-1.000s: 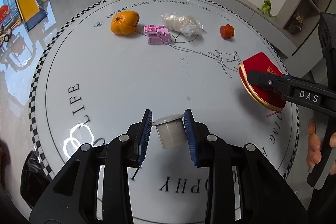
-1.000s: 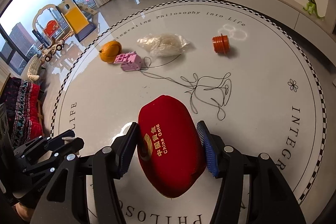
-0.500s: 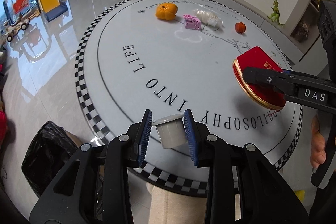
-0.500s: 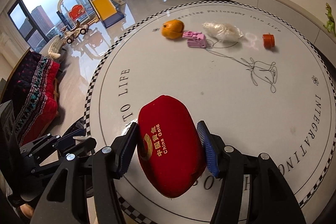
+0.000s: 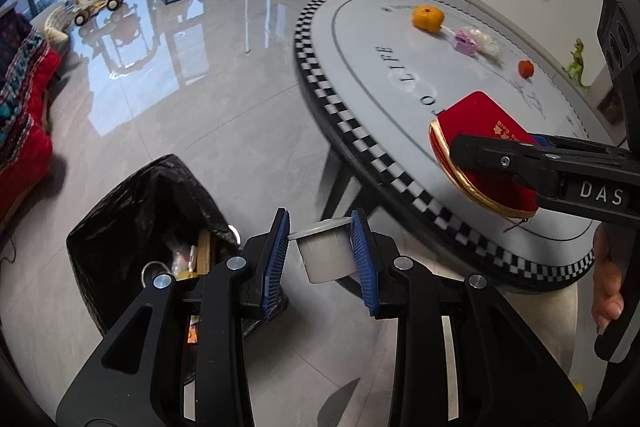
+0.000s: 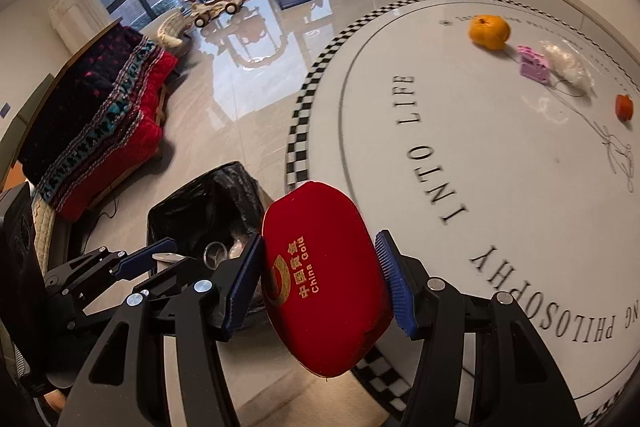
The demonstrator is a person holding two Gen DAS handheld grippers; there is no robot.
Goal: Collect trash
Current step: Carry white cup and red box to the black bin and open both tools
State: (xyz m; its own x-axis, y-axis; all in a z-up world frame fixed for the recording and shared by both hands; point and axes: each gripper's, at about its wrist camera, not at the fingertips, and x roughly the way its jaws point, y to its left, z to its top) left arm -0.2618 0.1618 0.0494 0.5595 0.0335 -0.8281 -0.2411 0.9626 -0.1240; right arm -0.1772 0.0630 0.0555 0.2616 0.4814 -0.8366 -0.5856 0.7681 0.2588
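My left gripper (image 5: pixel 323 254) is clamped on a small white cup (image 5: pixel 326 253), blue pads pressing both sides, held over the floor between the black trash bag (image 5: pixel 160 223) and the table (image 5: pixel 400 75) edge. My right gripper (image 6: pixel 320 279) is closed around a red velvet case (image 6: pixel 326 279) with gold "China Gold" lettering — held off the table's near edge, just beside the bag's opening (image 6: pixel 224 211). The bag stands open on the floor with some items inside; I think one is a metal lid, but it's blurry. On the table's far side: an orange (image 6: pixel 489 31), a pink toy block (image 6: pixel 534 63) touching a crumpled clear plastic wrap (image 6: pixel 568 65), and a small orange-red cap (image 6: pixel 624 106) apart from them. Background — a red patterned blanket (image 6: pixel 104 131) by the window.
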